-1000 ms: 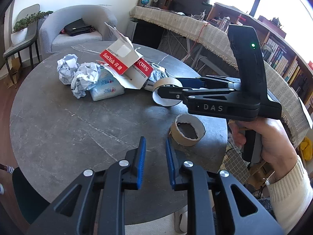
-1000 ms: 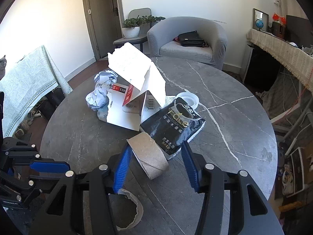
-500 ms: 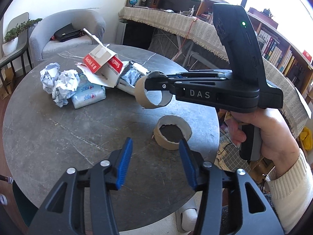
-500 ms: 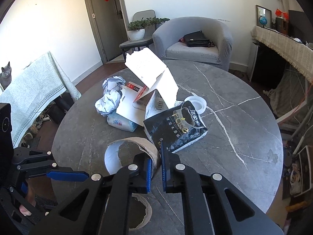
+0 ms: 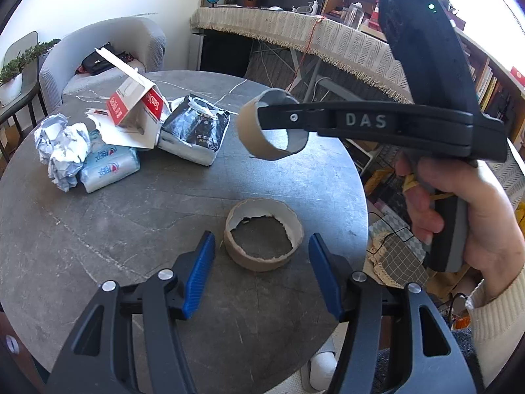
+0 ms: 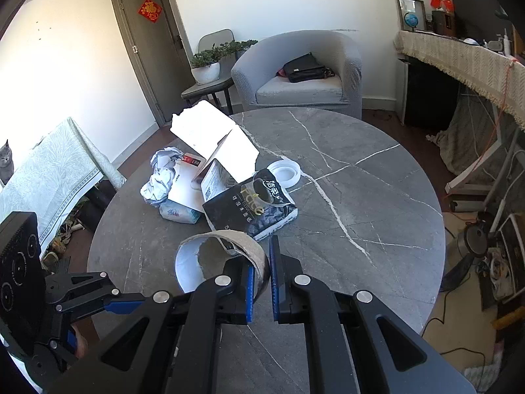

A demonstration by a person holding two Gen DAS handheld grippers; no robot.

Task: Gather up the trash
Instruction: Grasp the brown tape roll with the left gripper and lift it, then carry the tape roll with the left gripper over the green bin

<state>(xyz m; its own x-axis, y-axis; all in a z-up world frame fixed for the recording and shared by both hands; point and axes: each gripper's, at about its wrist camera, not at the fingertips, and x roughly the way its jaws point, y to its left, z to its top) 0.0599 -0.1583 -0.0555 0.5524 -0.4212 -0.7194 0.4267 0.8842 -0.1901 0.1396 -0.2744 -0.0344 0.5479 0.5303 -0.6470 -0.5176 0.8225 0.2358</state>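
Observation:
A torn brown cardboard tape ring lies flat on the grey marble table, near its front edge. My left gripper straddles this ring, its jaws still opening and the blue pads clear of the cardboard. My right gripper is shut on the wall of a second cardboard ring, held in the air above the table. In the left wrist view that ring hangs from the right gripper, which a hand holds.
A trash pile sits at the table's far left: crumpled paper, a tissue pack, a torn red-and-white box, a black bag. A white lid lies behind the bag. A grey armchair stands beyond.
My right gripper shut on a cardboard ring's wall and lifted it off the table. My left gripper went from shut to open and moved up to the torn ring.

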